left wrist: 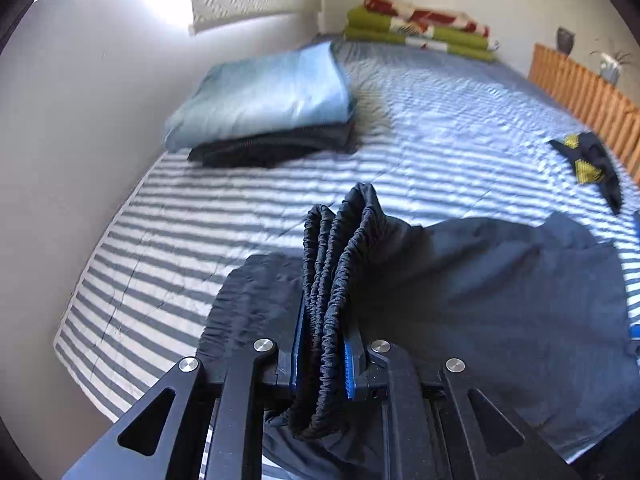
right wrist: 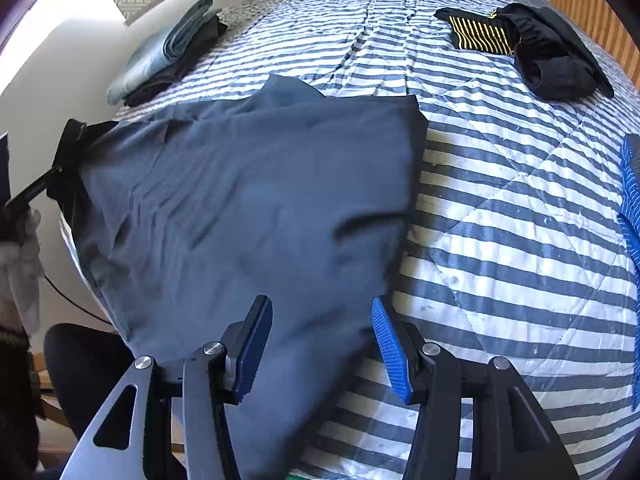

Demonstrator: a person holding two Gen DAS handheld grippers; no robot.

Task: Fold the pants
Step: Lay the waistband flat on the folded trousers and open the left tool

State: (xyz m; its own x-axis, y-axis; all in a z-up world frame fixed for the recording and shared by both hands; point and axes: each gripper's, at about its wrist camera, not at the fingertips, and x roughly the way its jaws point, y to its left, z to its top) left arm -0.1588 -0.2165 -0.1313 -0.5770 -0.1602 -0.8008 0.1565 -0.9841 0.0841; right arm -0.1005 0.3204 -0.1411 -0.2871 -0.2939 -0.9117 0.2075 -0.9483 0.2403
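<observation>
The left gripper [left wrist: 322,354] clamps the dark pants' [right wrist: 248,200] bunched elastic waistband [left wrist: 340,264]. The right gripper [right wrist: 322,344] hangs apart above the pants' near edge. Bare striped quilt [right wrist: 500,240] stretches right of the pants.

I've got matt dark cloth pants [right wrist: 248,200] here, waistband [left wrist: 332,280] gathered and ribbed. Under them, a quilted striped cotton-look bedspread [right wrist: 500,220]. My gripper pads [right wrist: 390,350] look ridged blue rubber on matt black frames.

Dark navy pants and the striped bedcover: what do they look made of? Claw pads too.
Dark navy pants: thin, matte woven fabric, probably a synthetic or cotton blend; it drapes in soft creases, and the gathered waistband looks elasticated.
Grey-and-white striped bedcover: quilted cloth, likely cotton, with stitched diamond lines and slight puffiness.
Blue claw pads: ribbed, matte, looks like rubber or soft plastic.
</observation>
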